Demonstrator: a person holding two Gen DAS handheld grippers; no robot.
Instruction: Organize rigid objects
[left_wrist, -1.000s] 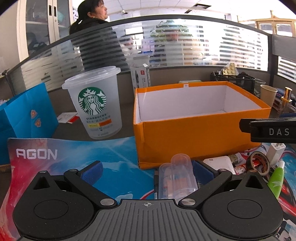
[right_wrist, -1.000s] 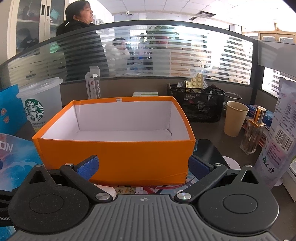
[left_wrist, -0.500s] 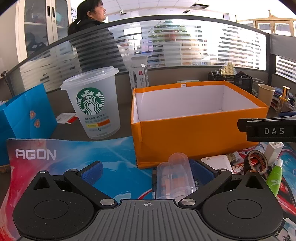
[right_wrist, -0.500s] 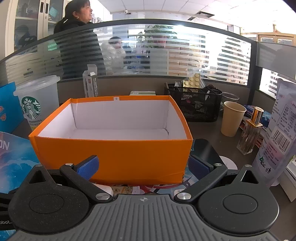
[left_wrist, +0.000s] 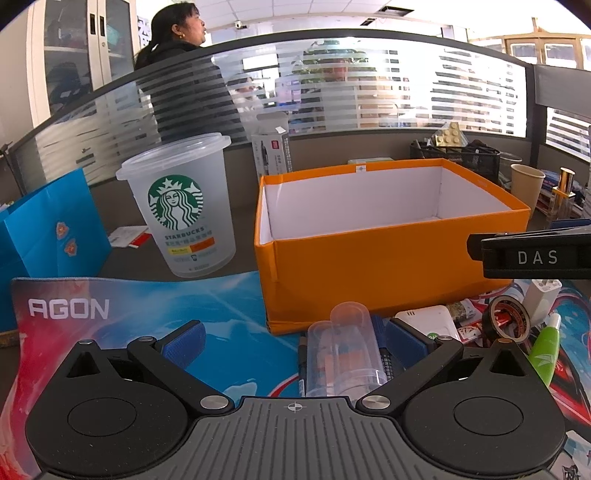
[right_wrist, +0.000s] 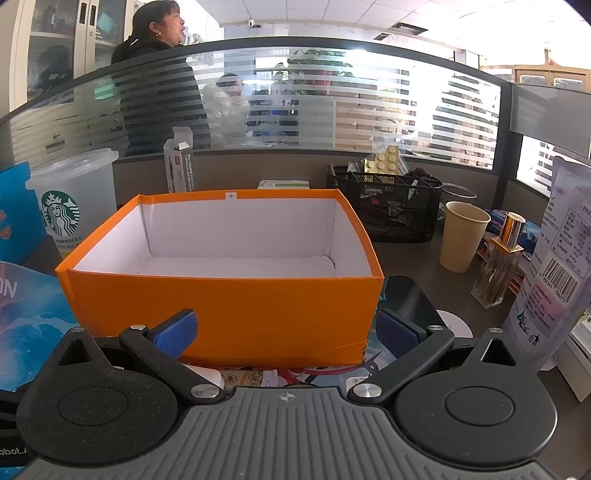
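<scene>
An open orange box (left_wrist: 388, 254) with a white, empty inside stands on the desk; it also fills the middle of the right wrist view (right_wrist: 229, 299). My left gripper (left_wrist: 291, 341) is open, low over the blue AGON mat (left_wrist: 122, 314). Clear plastic tubes (left_wrist: 347, 347) lie between its fingers, close to the right pad (left_wrist: 404, 339). Past them lie a white device (left_wrist: 428, 319), a tape roll (left_wrist: 509, 319), a white charger (left_wrist: 541, 297) and a green tube (left_wrist: 545, 349). My right gripper (right_wrist: 284, 332) is open and empty in front of the box.
A Starbucks cup (left_wrist: 184, 206) and a blue bag (left_wrist: 48, 229) stand left of the box. On the right stand a black mesh organizer (right_wrist: 388, 210), a paper cup (right_wrist: 461, 236), a perfume bottle (right_wrist: 498, 266) and a printed pouch (right_wrist: 550, 273). A person stands behind the glass partition (right_wrist: 159, 96).
Both grippers have risen slightly and drawn back a little, so the box appears lower and more of its inside shows. Jaws stay open. The tubes have not moved relative to the left fingers.
</scene>
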